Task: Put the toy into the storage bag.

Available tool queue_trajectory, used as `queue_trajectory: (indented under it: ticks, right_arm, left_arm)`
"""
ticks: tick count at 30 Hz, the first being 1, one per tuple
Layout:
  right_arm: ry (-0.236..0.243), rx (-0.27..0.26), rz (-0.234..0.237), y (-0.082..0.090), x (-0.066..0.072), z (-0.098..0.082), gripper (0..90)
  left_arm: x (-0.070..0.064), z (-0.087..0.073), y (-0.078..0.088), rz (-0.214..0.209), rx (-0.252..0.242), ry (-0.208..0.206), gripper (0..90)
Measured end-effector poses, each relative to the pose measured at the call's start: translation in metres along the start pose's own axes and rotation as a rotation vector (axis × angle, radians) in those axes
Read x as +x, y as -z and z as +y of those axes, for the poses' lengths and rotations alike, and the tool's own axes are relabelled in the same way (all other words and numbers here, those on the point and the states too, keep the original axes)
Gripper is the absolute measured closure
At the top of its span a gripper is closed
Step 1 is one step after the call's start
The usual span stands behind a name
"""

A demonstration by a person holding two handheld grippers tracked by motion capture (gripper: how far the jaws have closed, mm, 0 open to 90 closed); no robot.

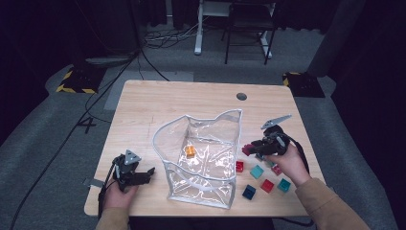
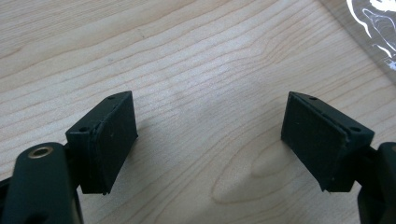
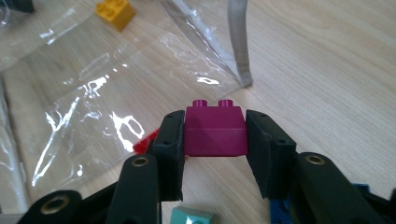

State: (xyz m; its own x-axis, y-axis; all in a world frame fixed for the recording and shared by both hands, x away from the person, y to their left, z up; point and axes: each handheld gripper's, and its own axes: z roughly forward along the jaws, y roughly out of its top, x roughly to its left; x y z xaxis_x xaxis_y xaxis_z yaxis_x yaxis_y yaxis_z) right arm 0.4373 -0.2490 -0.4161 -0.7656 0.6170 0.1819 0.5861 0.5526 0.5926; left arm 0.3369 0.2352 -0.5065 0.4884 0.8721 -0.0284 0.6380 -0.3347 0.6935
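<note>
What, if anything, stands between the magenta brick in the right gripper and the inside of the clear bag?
The clear bag's near side wall rises between the magenta brick and its inside; the top is open, so the right gripper could probably lift it over.

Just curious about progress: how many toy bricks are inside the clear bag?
1: the orange brick lies on the floor of the clear bag; glare on the plastic could hide others.

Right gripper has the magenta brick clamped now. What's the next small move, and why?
Probably carry the magenta brick up and over the near rim of the clear bag, then let go. The right gripper has both pads pressed on its sides, the bag stands open with an orange brick already inside, and more bricks wait on the table. The left gripper rests open.
</note>
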Motion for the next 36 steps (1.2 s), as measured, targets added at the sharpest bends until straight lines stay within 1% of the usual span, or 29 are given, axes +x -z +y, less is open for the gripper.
queue_trajectory:
  ticks: [8, 14, 28, 36]
  right_arm:
    - [0.030, -0.052, 0.000, 0.031, 0.009, 0.013, 59.6]
    - [0.039, -0.093, 0.006, 0.052, 0.014, 0.020, 59.6]
    - [0.077, -0.168, 0.012, 0.084, 0.029, 0.040, 59.6]
    - [0.081, -0.248, 0.017, 0.103, 0.032, 0.050, 59.6]
  left_arm:
    - [0.000, 0.000, 0.000, 0.000, 0.000, 0.001, 18.6]
    - [0.000, 0.000, 0.000, 0.000, 0.000, 0.000, 18.6]
    - [0.000, 0.000, 0.000, 0.002, 0.001, 0.001, 18.5]
    - [0.000, 0.000, 0.000, 0.003, 0.000, 0.002, 18.5]
